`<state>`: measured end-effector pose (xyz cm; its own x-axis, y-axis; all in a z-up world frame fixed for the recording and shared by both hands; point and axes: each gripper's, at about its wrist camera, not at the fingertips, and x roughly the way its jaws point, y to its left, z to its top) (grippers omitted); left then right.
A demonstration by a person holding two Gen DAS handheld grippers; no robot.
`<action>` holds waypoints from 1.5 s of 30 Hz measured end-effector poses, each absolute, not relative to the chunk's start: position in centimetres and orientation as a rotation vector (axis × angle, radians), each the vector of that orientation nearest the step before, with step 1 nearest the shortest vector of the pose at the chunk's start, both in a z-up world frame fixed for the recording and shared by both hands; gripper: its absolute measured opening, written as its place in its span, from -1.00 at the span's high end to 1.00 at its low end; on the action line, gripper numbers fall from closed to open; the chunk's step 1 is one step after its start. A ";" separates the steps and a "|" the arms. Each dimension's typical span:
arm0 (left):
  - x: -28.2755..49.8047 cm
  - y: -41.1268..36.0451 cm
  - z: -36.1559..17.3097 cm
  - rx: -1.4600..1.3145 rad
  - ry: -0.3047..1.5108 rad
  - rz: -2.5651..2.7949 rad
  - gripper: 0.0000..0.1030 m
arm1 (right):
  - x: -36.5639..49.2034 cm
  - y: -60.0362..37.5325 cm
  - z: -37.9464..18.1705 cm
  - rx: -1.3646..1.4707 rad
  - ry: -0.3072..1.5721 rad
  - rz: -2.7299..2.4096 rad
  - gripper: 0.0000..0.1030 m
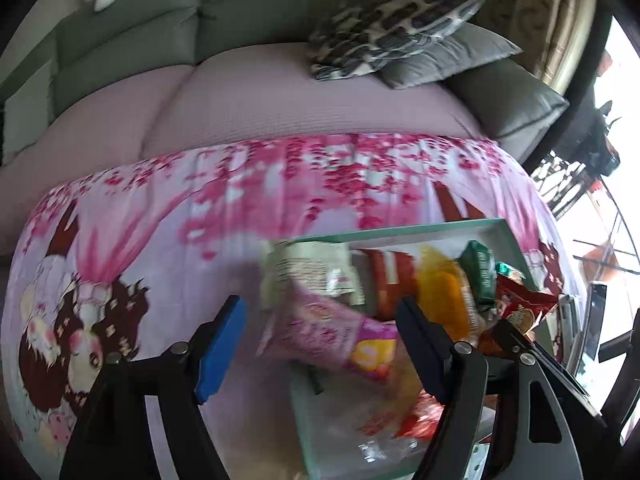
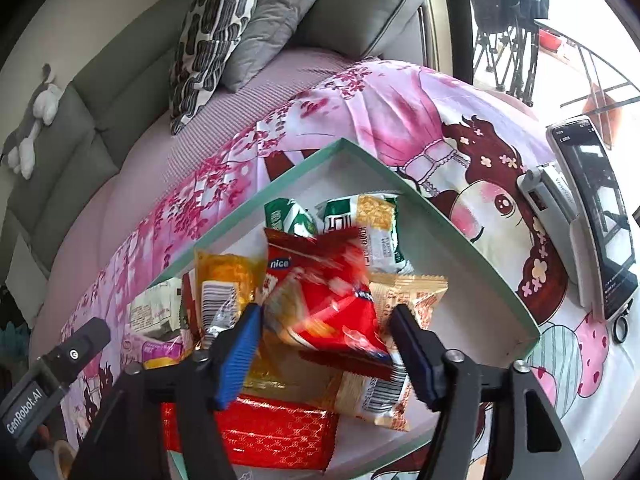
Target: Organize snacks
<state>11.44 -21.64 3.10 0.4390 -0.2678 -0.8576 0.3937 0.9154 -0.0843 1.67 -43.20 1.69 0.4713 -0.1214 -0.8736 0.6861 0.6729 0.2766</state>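
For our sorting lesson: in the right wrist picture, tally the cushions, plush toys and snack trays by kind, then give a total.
Cushions: 3 (patterned cushion, pale grey cushion, dark grey cushion)
Plush toys: 1 (plush toy)
Snack trays: 1 (tray)
Total: 5

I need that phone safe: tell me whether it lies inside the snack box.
No: the phone lies on the printed blanket, outside the green rim of the box.
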 end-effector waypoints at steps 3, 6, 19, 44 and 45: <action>11.5 -20.2 3.2 0.127 1.038 -0.382 -0.55 | 1.7 -42.7 1.7 0.680 0.966 -0.530 -0.60; 11.4 -18.5 3.2 0.109 1.037 -0.360 -0.57 | 1.8 -42.2 1.9 0.668 0.963 -0.516 -0.64; 10.0 -12.1 0.6 0.051 1.052 -0.272 -0.79 | 1.5 -39.0 2.9 0.584 0.907 -0.463 -1.00; 6.0 -9.1 -0.4 0.095 1.036 -0.202 -0.79 | -2.2 -33.1 3.5 0.458 0.849 -0.388 -1.00; 5.9 -8.9 -0.5 0.094 1.045 -0.199 -0.79 | -2.4 -32.9 3.5 0.456 0.851 -0.387 -1.00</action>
<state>5.89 -8.92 -0.54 0.4861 -0.1187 -0.8658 0.2084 0.9779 -0.0171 -2.43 -32.94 3.48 0.6011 -0.1437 -0.7861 0.4978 0.8369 0.2276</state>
